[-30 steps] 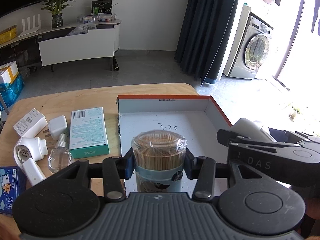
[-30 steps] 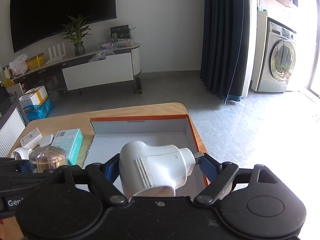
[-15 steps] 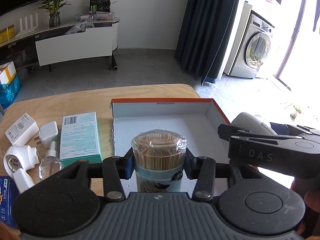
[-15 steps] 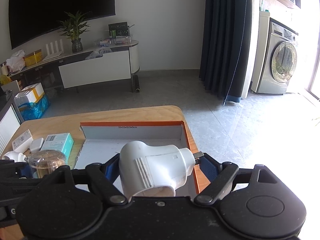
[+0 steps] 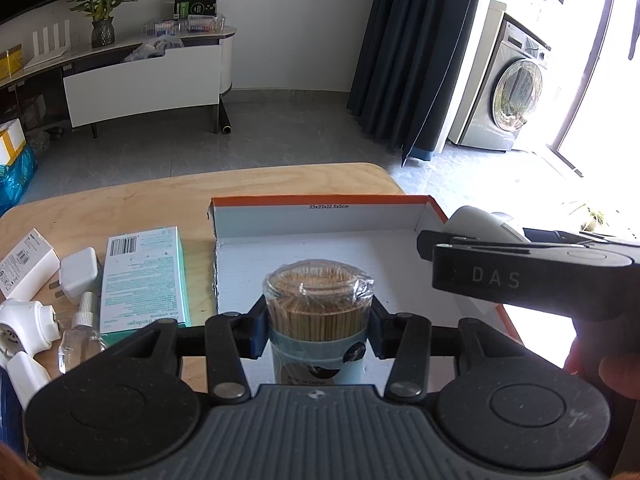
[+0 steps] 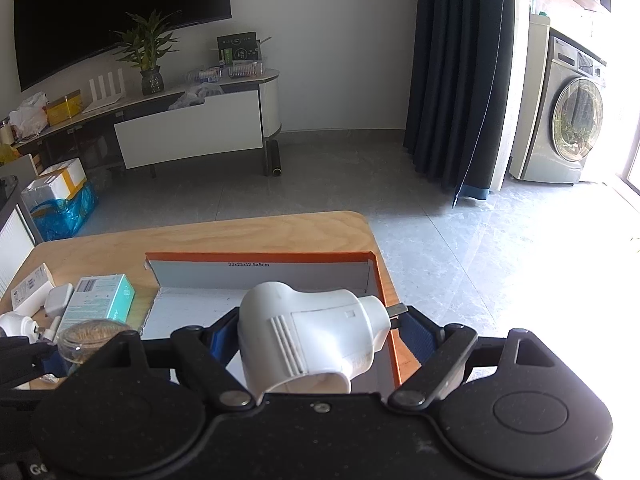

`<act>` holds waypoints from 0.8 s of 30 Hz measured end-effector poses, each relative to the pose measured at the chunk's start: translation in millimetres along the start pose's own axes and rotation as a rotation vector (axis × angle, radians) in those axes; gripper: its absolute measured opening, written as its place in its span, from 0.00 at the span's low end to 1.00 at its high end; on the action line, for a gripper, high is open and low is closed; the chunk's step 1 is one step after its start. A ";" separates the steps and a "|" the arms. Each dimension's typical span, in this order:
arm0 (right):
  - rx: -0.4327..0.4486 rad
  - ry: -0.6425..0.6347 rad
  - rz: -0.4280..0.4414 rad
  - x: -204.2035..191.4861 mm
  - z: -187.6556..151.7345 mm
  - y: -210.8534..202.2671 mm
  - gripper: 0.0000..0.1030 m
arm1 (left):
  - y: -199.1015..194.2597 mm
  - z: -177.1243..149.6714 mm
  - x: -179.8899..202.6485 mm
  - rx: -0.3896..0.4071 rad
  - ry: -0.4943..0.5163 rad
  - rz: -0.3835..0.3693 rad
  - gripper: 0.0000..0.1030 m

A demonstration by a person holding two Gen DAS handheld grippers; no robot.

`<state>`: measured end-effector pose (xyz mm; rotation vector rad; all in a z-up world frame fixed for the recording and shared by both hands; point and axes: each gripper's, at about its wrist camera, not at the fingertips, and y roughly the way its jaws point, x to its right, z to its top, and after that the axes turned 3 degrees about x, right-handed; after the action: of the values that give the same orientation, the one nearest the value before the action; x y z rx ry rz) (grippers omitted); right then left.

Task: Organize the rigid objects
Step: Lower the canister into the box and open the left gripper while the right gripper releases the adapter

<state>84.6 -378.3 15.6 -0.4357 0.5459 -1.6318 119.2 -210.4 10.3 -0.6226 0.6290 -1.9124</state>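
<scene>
My left gripper (image 5: 318, 330) is shut on a clear toothpick jar (image 5: 319, 304) with a light blue label, held upright over the near part of an open white cardboard box with orange rim (image 5: 320, 200). My right gripper (image 6: 316, 332) is shut on a white plug-in device (image 6: 312, 332) with metal prongs pointing right, held over the box's (image 6: 260, 258) right side. The right gripper also shows in the left wrist view (image 5: 520, 276), at the box's right wall. The jar shows in the right wrist view (image 6: 90, 338) at lower left.
On the wooden table (image 5: 120, 208) left of the box lie a teal carton (image 5: 144, 276), a white charger (image 5: 78, 274), a white box (image 5: 28, 262), a small clear bottle (image 5: 80, 336) and another white plug-in device (image 5: 24, 328). The table's right edge is close to the box.
Both grippers have shifted leftward and slightly back over the box, each still holding its object. The items on the table have not moved.
</scene>
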 end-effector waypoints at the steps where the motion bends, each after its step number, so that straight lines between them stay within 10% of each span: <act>1: -0.007 0.000 0.002 0.0 1.4 3.9 0.95 | 1.8 0.3 0.0 -0.003 0.000 -0.001 0.46; 24: 0.118 0.070 0.023 33.9 24.8 -18.3 0.96 | 51.3 23.9 22.2 -0.038 -0.018 -0.073 0.48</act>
<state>79.6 -412.8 45.4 -0.2855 0.5020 -1.6526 159.8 -253.7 -2.9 -0.6948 0.6401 -1.9641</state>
